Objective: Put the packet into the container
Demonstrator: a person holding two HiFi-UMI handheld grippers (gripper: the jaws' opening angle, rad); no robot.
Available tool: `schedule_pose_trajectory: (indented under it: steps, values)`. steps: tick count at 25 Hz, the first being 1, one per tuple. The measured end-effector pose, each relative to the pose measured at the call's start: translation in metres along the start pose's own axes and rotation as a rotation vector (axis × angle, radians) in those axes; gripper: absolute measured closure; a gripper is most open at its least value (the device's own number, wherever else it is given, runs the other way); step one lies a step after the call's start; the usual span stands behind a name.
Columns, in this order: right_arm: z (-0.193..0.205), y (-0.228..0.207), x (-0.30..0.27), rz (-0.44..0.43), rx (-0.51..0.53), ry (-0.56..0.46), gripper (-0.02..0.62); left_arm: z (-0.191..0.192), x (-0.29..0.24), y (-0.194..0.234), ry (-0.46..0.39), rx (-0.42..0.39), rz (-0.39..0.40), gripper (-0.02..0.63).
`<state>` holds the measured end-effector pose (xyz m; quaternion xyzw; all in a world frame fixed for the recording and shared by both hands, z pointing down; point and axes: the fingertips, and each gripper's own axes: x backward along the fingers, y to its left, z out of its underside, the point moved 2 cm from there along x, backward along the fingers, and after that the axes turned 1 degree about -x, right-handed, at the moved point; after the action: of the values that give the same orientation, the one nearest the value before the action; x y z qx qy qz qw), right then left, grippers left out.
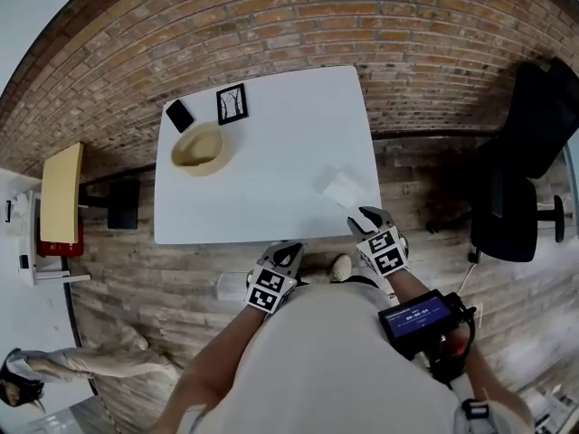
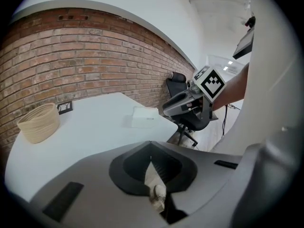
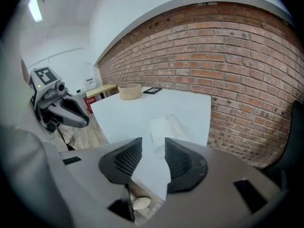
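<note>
A white flat packet (image 1: 339, 188) lies near the right front corner of the white table (image 1: 271, 134). The container, a round woven basket (image 1: 199, 148), stands at the table's far left. My right gripper (image 1: 366, 217) hovers at the table's front edge just short of the packet, its jaws open with nothing between them; the right gripper view shows the packet (image 3: 164, 127) ahead of the right gripper (image 3: 153, 160) and the basket (image 3: 129, 91) far off. My left gripper (image 1: 282, 259) hangs just off the front edge, its jaws shut and empty. The left gripper view has the left gripper (image 2: 151, 167), packet (image 2: 144, 117) and basket (image 2: 39, 122).
A black phone (image 1: 180, 115) and a small framed picture (image 1: 232, 103) lie behind the basket. A black office chair (image 1: 511, 206) stands right of the table, a yellow bench (image 1: 61, 193) to the left. A brick wall runs behind.
</note>
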<state>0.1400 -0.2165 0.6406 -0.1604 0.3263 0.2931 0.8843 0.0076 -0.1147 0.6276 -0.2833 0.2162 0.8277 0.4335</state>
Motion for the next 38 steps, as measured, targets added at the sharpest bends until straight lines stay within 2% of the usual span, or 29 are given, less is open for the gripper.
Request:
schedule_pose_trajectory:
  steps: [3, 8, 12, 19, 25, 29, 34, 38]
  values:
    - [-0.006, -0.012, -0.012, 0.025, 0.005, 0.040, 0.408, -0.001, -0.001, 0.012, -0.012, 0.004, 0.002, 0.597]
    - [-0.014, -0.027, -0.032, 0.012, -0.002, 0.127, 0.281, -0.009, -0.003, 0.038, -0.039, 0.004, 0.004, 0.597]
    - [-0.017, -0.039, -0.048, 0.003, 0.044, 0.213, 0.244, -0.016, -0.002, 0.053, -0.060, -0.006, 0.011, 0.597]
    - [-0.018, -0.041, -0.072, -0.007, 0.172, 0.368, 0.242, -0.010, 0.008, 0.084, -0.067, 0.034, -0.017, 0.597]
    - [-0.012, -0.044, -0.077, -0.022, 0.129, 0.456, 0.249, 0.002, 0.013, 0.096, -0.064, 0.091, -0.031, 0.597]
    - [-0.015, -0.043, -0.075, -0.008, 0.134, 0.461, 0.318, 0.011, 0.018, 0.103, -0.072, 0.124, -0.038, 0.597]
    - [-0.022, -0.032, -0.073, 0.022, 0.146, 0.449, 0.331, 0.019, 0.023, 0.120, -0.073, 0.136, -0.022, 0.597]
    - [-0.045, -0.024, -0.080, 0.016, 0.160, 0.421, 0.331, 0.011, 0.021, 0.138, -0.091, 0.122, -0.016, 0.597]
